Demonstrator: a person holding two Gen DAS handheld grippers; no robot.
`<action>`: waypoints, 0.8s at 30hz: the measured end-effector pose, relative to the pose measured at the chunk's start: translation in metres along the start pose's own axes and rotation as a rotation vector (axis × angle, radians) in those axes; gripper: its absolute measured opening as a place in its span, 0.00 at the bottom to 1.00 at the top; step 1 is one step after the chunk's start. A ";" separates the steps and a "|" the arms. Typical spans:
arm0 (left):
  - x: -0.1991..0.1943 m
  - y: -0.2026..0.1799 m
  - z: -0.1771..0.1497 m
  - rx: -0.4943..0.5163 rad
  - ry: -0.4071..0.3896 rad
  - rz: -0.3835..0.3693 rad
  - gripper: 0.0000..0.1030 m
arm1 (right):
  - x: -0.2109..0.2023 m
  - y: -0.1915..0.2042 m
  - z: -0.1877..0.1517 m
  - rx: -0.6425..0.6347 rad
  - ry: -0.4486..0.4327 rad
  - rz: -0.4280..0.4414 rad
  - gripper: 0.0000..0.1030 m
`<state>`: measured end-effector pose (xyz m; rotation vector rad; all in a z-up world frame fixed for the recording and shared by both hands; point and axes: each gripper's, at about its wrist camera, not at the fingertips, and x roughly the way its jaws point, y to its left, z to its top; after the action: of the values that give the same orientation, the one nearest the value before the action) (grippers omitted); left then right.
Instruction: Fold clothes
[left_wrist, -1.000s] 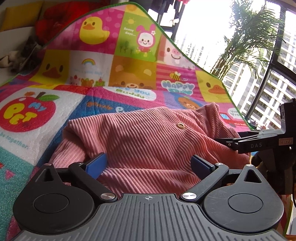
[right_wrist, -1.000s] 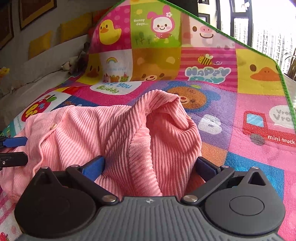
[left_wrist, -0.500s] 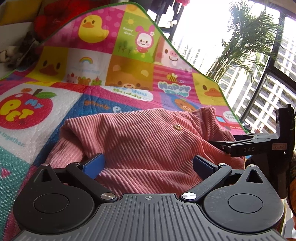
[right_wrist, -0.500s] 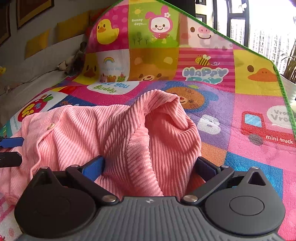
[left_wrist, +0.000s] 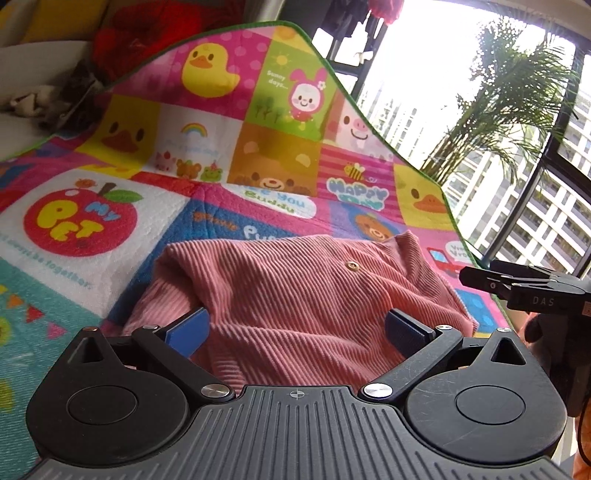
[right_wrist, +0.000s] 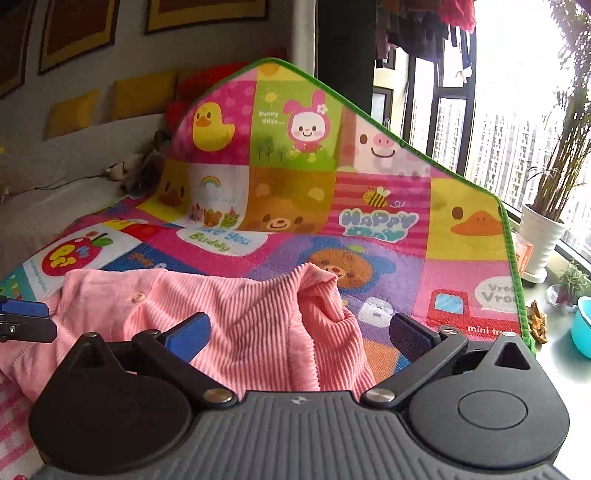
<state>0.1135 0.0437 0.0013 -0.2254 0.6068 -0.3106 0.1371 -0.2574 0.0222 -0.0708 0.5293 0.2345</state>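
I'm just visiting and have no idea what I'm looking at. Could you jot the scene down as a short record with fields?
Garment: pink corduroy garment, rumpled on the mat
Fastener: brass snap button on its front
Surface: cartoon play mat, far end propped upright
Left gripper: jaws open, garment between them
Right gripper: jaws open, over a raised fold
Nearby: potted palm by the window
Folding: not yet tidy

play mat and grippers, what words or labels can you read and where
"Sunny days..." on the play mat beside the pink bunny
"HAPPY DAY" under the bee
"MY PET" on the red apple
"mini truck", cut off, below the red truck
"DAS" on the right gripper
Apple panel's small print: too blurred.
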 end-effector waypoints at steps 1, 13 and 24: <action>-0.009 0.003 -0.001 0.006 -0.004 0.043 1.00 | -0.003 0.003 -0.002 0.006 0.002 0.025 1.00; -0.008 0.035 -0.017 -0.013 0.077 0.303 0.66 | 0.007 0.018 -0.020 0.063 0.026 0.118 1.00; -0.004 0.020 0.007 -0.008 0.069 0.180 0.08 | -0.022 0.096 -0.027 -0.243 -0.049 0.297 0.99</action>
<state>0.1186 0.0646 0.0028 -0.1670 0.6917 -0.1427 0.0825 -0.1717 0.0098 -0.2224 0.4590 0.5886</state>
